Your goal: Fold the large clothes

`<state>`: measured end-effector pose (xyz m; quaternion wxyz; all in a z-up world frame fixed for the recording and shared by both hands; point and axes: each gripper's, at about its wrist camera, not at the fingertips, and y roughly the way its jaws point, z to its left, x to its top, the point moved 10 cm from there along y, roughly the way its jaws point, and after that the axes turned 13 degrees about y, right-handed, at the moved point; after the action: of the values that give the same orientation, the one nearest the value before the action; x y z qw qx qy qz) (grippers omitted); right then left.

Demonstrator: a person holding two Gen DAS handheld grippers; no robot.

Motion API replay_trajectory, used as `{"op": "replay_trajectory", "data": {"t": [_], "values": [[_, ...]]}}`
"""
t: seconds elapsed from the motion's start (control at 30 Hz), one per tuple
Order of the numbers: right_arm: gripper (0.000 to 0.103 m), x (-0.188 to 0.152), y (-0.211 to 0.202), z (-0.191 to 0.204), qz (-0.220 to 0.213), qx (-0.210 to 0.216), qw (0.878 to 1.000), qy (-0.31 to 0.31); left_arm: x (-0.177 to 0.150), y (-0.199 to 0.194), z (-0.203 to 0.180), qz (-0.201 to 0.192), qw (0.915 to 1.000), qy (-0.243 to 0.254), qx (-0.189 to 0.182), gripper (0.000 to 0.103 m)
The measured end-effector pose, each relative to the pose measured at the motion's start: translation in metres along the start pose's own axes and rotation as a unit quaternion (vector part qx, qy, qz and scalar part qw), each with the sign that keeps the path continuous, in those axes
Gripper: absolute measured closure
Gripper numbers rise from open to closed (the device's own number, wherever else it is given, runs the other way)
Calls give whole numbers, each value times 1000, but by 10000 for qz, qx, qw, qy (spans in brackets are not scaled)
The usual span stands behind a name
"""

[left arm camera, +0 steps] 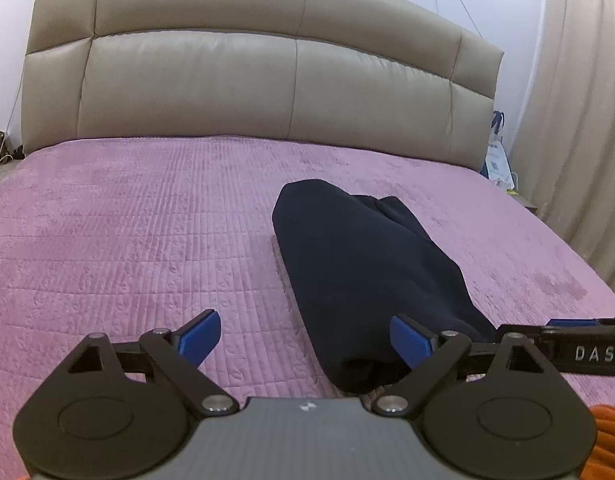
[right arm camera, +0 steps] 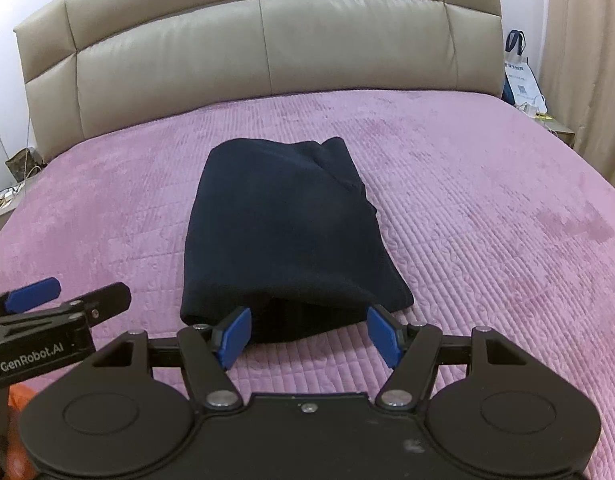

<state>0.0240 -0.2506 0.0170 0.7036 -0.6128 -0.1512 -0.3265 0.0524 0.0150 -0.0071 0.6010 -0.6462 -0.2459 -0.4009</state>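
A dark navy garment [right arm camera: 287, 232] lies folded into a compact bundle near the middle of a bed covered by a pink quilted bedspread [right arm camera: 487, 240], its near edge just ahead of both tools. The left hand-held gripper [left arm camera: 305, 338] stands wide and empty, its right pad touching or just in front of the bundle's near left corner. The right hand-held gripper [right arm camera: 307, 332] is also spread wide, holding nothing, its blue pads flanking the bundle's near edge.

The fold appears largely done. Any further fold would go best with both pads pinching every layer at the near corners, then lifting together so the stack stays square.

Whether the pads touch the cloth is hard to judge. The dark fabric hides seams and layers, so the kind of garment cannot be told. A padded beige headboard [right arm camera: 259, 48] stands behind.
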Motion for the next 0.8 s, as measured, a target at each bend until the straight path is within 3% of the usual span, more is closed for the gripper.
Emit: {"op": "replay_trajectory", "data": {"t": [0.4, 0.8], "values": [[26, -5, 8, -7, 145, 32, 9998, 139, -4, 3, -8, 100, 9992, 367, 129, 9], [26, -8, 17, -8, 309, 63, 9991, 283, -8, 8, -7, 225, 9987, 427, 139, 8]]}}
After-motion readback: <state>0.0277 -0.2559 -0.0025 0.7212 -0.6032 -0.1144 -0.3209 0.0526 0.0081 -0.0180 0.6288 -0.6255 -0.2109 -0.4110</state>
